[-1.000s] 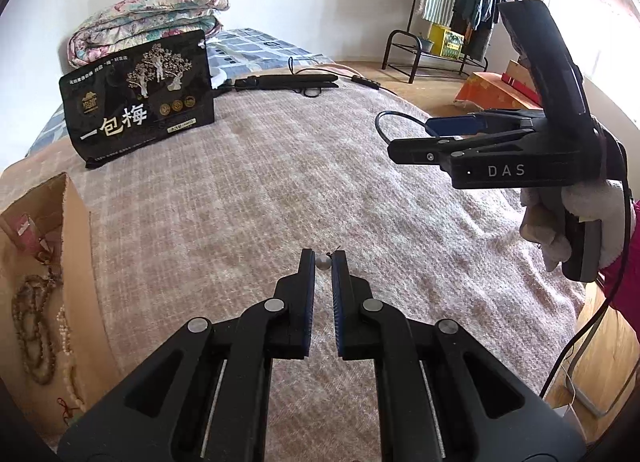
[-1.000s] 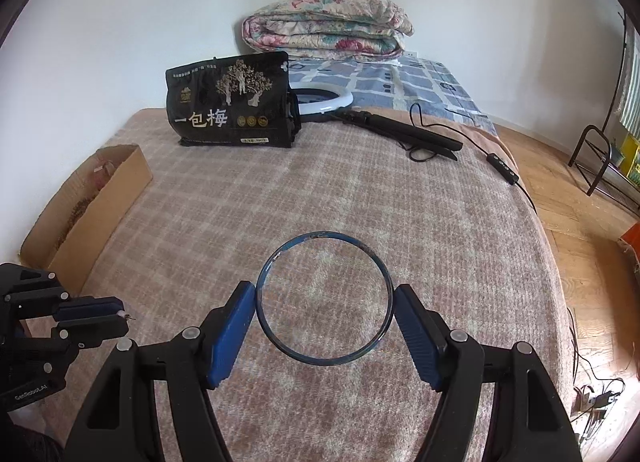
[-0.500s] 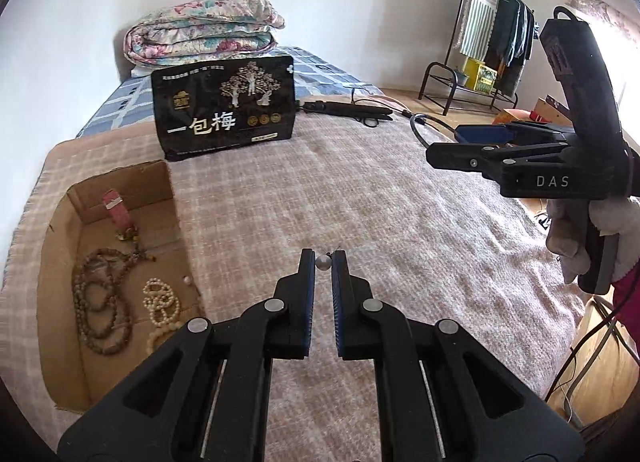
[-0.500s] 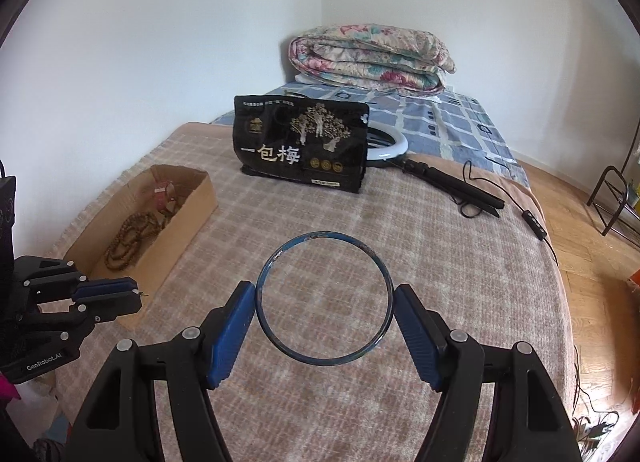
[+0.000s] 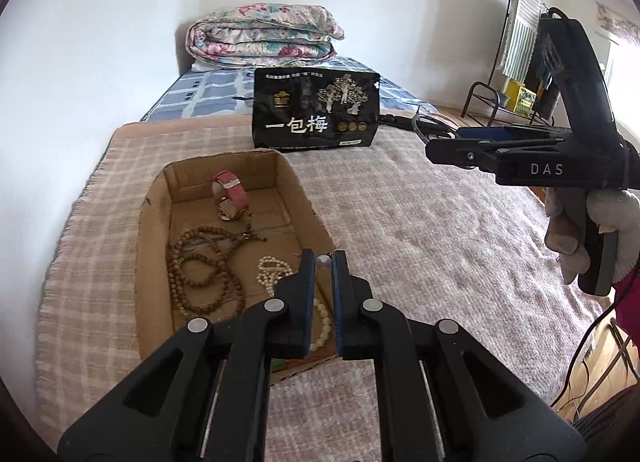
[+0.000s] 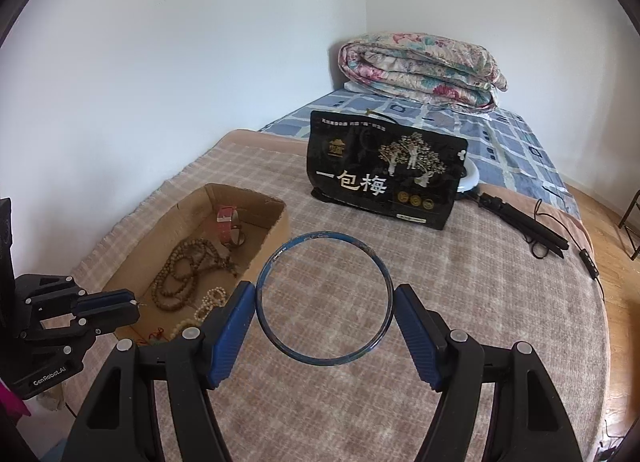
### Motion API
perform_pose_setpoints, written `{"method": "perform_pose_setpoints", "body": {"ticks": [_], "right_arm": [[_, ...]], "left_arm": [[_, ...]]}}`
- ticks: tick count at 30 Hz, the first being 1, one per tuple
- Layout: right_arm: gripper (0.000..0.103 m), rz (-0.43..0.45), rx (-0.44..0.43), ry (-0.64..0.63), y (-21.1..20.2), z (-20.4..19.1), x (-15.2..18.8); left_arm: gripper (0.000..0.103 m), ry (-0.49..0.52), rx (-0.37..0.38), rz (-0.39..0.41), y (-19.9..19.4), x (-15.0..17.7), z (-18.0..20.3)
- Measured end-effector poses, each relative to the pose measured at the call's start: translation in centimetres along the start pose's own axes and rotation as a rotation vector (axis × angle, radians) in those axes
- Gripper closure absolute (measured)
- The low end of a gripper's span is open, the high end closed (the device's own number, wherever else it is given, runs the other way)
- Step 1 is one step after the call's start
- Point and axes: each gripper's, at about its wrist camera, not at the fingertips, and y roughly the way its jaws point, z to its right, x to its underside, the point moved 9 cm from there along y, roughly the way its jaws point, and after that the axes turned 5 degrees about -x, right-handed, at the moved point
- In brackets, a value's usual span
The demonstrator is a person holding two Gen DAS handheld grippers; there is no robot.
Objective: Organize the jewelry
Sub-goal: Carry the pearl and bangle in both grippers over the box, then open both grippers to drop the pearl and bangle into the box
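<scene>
In box (image 5: 308, 206): watch, bead strings | left tool (image 5: 322, 264) pinches small bead (image 5: 322, 261) over box | right tool (image 6: 324, 298) grips bangle (image 6: 324, 298), undeposited

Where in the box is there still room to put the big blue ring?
The cardboard box has bare floor along its right wall, between the pink watch and the white beads. The left and middle are crowded by the brown bead necklace. The blue bangle may overlap something.
</scene>
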Motion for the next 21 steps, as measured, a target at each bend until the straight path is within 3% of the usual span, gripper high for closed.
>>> {"method": "perform_pose_setpoints", "body": {"ticks": [7,21], "right_arm": [[0.030,-0.017,-0.044,0.017,3.2,-2.5,-1.5],[0.030,-0.069,-0.122,0.014,8.8,-7.9,-2.8]], "left_arm": [[0.097,-0.037,-0.043,0.003,-0.6,0.5,-3.6],[0.097,-0.080,-0.058,-0.017,0.0,2.2,-7.0]]}}
